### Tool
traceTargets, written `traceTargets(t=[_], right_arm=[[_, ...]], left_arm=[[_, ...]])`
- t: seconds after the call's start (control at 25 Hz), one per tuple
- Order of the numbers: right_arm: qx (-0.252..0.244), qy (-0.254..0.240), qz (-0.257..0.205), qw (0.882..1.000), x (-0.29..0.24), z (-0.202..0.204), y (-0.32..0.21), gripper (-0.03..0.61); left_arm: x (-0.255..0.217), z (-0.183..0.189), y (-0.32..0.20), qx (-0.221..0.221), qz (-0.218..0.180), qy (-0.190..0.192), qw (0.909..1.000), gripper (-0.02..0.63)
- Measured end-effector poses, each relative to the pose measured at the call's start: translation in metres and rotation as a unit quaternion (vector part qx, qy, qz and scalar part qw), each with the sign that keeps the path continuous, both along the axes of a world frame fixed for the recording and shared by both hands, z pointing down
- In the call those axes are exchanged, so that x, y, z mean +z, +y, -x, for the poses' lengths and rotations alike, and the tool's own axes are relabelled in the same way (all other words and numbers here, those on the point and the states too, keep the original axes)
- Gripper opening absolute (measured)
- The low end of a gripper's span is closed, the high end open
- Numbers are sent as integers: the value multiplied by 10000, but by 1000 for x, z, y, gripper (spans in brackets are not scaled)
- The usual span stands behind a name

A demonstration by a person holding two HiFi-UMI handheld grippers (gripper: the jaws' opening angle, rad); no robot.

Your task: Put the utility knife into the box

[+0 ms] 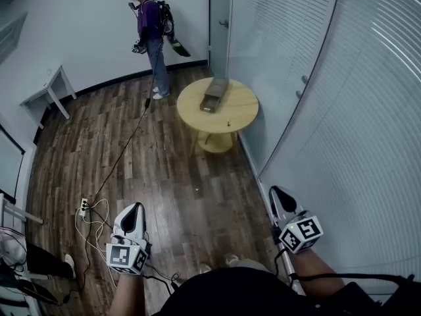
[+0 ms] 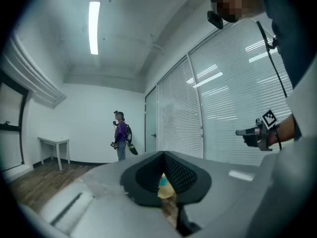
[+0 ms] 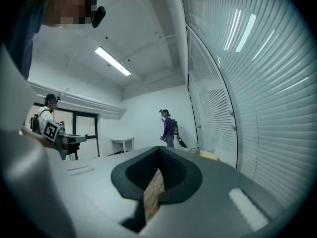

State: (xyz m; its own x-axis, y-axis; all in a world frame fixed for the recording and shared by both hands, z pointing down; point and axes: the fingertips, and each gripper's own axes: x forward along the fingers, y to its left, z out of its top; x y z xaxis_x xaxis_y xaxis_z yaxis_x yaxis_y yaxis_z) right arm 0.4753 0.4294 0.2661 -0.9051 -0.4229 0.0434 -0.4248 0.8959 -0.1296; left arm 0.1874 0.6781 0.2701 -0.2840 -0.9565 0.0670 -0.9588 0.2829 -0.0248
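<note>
A grey open box lies on a round yellow table far ahead, by the blind-covered wall. A tiny dark item sits near the table's front edge; I cannot tell what it is. No utility knife is recognisable. My left gripper and right gripper hang low close to my body, several steps from the table, both shut with nothing held. In the left gripper view the left gripper points across the room, and the right gripper shows beside it. The right gripper has its pads together.
Another person stands by the far wall, near a door. A small white table is at the far left. Cables trail over the wooden floor. A glass wall with blinds runs along my right.
</note>
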Motion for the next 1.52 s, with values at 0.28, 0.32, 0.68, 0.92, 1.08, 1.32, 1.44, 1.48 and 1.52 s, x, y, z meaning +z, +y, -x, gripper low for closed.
traceTargets(t=[0.28,0.32,0.68,0.92,1.08,1.32,1.44,1.48,1.52], right_arm=[[22,-141,-69,9999,-5,13,19,8],[50,-146,-59,9999,-3,14,23,8],[633,-220,-36,9977,8,13,11,9],[633,-202,173,9976,21,48,-47,9],[481,-285,108,9984,18,79,-86,9],[353,-298,238,9986,20,113,-164,9],[178,-296,292,9990,25,132,-198,9],[128,-292,297,9991,27,139,-210,9],[89,-295,289,9991,29,145,-223,9]], left_arm=[[-13,5,13,63,-51,-465,9989,5],[-14,4,15,95,-56,-470,9988,5],[-29,19,13,66,-691,-446,9966,5],[-29,42,-27,-142,-654,-195,9976,5],[-29,73,-62,-383,-594,-134,9974,5],[-33,105,-144,-450,-629,-47,9970,5],[-39,119,-187,-495,-766,-106,9958,5],[-39,124,-200,-518,-801,-119,9954,5],[-37,128,-214,-539,-829,-115,9950,6]])
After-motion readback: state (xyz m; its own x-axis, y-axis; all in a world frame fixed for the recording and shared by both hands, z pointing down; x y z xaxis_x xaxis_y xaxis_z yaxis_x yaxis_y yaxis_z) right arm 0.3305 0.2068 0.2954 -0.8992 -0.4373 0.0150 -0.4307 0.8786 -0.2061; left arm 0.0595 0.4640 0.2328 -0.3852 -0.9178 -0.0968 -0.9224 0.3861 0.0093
